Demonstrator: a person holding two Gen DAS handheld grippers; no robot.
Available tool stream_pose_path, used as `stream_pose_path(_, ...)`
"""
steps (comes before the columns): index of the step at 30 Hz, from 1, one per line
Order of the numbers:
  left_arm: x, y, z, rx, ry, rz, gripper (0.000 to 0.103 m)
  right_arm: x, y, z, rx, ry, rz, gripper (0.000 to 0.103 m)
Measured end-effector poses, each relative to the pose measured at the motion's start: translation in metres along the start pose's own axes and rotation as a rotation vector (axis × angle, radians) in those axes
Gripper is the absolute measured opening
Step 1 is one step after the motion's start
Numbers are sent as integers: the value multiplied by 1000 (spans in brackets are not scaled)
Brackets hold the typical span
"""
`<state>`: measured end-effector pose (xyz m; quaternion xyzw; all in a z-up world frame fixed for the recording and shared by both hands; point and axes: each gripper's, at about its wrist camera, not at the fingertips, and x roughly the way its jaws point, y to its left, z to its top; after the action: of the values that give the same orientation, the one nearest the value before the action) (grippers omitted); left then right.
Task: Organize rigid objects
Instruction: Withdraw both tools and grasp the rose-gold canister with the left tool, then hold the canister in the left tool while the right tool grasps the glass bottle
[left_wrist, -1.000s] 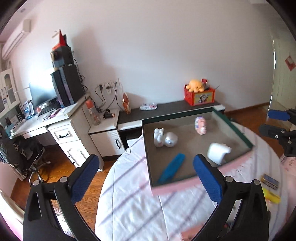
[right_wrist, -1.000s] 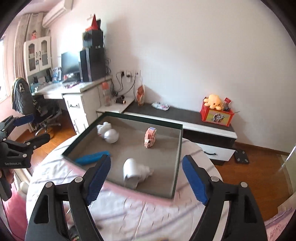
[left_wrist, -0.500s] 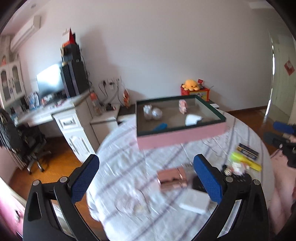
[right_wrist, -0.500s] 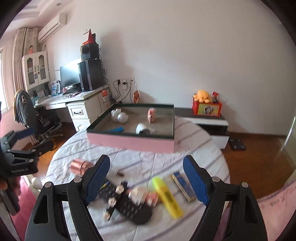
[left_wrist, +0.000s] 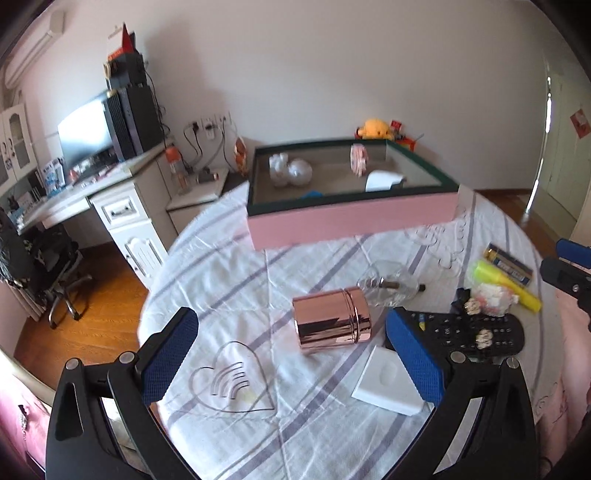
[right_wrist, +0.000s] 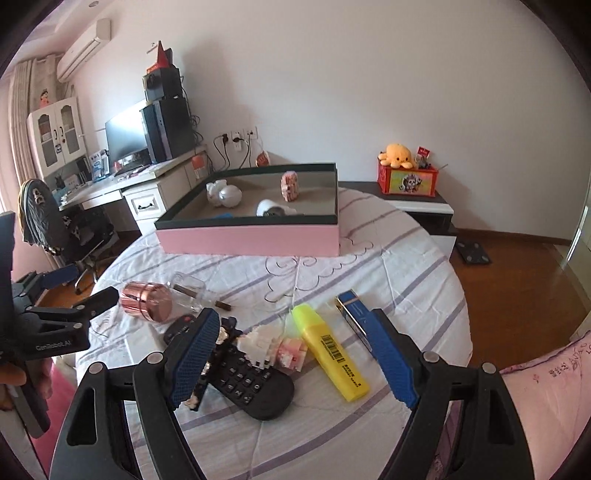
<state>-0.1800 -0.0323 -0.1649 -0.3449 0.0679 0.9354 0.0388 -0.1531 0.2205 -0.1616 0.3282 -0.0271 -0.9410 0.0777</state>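
Where readable, left gripper (right_wrist: 79, 299) reads "GenRobot.AI"

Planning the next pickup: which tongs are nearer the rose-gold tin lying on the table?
Left. The left tongs are open just in front of the rose-gold tin, which lies between their blue fingers. The right tongs are open over the yellow highlighter, off to the tin's side.

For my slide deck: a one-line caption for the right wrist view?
Open right gripper above yellow highlighter and black remote; pink storage box behind.
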Motion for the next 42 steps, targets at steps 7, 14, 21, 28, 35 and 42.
stream_pose_path(7, 37, -7, -1, 5, 53, -32, 103, 19, -9, -3, 14, 38, -6, 83)
stream_pose_path(14, 55, 0, 1, -26, 79, -86, 85, 34, -7, -3, 7, 66, 5, 83)
stream_pose_path(21, 54, 1, -4, -12, 72, -115, 55, 41, 5, 0, -22, 72, 8, 83)
stream_pose_path(28, 41, 16, -10, -9, 66, -84, 55, 44, 3, -9, -15, 91, -23, 83)
stream_pose_path(35, 34, 24, -16, -7, 64, -74, 55, 39, 0, -8, 1, 88, -19, 83)
stream_pose_path(42, 28, 25, -18, -5, 57, -80, 55, 52, 31, 9, -16, 87, 26, 83)
